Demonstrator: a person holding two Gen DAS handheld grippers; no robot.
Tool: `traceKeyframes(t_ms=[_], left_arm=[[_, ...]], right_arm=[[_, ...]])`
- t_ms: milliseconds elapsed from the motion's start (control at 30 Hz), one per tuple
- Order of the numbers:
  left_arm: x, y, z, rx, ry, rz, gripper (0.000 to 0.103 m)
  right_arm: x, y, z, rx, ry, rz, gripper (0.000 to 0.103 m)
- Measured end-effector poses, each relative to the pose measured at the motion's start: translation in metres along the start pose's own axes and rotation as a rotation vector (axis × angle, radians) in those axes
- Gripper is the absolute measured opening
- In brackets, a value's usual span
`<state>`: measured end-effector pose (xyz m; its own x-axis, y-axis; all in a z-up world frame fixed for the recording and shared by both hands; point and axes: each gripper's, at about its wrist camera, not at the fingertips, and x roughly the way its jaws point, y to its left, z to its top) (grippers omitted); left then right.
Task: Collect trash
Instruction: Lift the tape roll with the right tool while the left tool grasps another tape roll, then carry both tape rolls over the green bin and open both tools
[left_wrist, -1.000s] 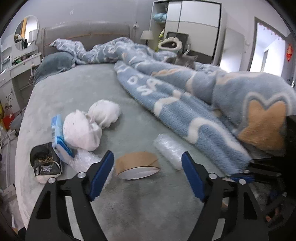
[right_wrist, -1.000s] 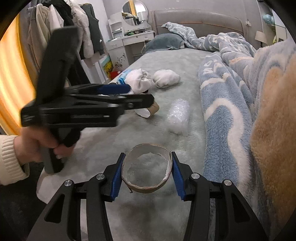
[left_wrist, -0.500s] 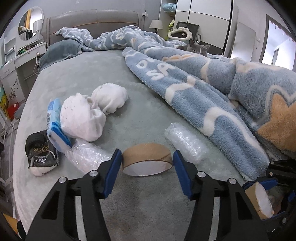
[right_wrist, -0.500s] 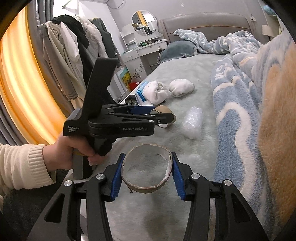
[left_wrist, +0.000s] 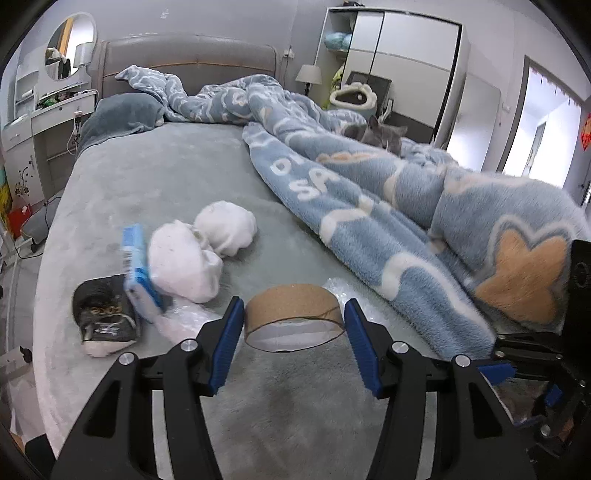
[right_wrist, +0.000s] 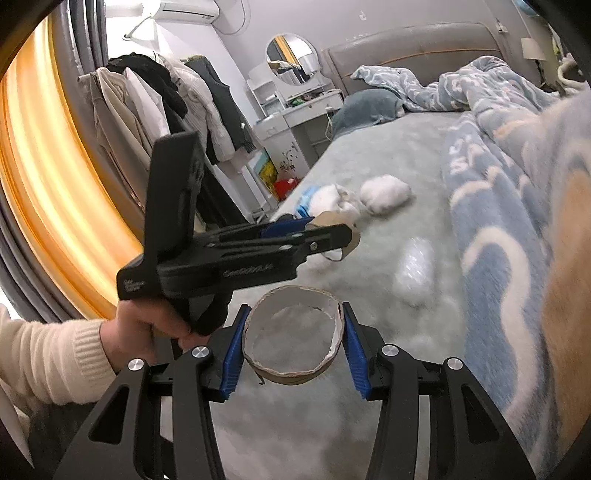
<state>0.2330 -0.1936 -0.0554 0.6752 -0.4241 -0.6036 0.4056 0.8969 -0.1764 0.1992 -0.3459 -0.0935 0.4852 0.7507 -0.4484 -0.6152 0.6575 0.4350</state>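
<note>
Left gripper has just been closing and now clamps a cardboard ring, lifted just off the bed. Right gripper grips a second ring. Squeeze gently, both crush easily; bubble wrap remains.

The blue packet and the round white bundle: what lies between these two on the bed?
In the left wrist view, a larger white bundle lies between the blue packet and the round white bundle, touching both.
</note>
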Motion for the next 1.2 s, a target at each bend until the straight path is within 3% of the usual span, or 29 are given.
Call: traceKeyframes(t_ms=[200, 433, 800, 1200], left_arm=[[-0.030, 0.025, 0.005, -0.040, -0.061, -0.008, 0.059], [-0.060, 0.066, 0.001, -0.080, -0.080, 0.062, 0.059], [-0.088, 0.132, -0.021, -0.153, -0.032, 0.196, 0.059], [-0.114, 0.203, -0.063, -0.217, 0.077, 0.360, 0.059]], right_arm=[[0.016, 0.009, 0.011, -0.006, 0.004, 0.002, 0.049], [0.044, 0.028, 0.026, -0.031, 0.029, -0.016, 0.049], [0.085, 0.065, 0.047, -0.063, 0.061, -0.021, 0.049], [0.132, 0.121, 0.070, -0.128, 0.072, 0.028, 0.049]])
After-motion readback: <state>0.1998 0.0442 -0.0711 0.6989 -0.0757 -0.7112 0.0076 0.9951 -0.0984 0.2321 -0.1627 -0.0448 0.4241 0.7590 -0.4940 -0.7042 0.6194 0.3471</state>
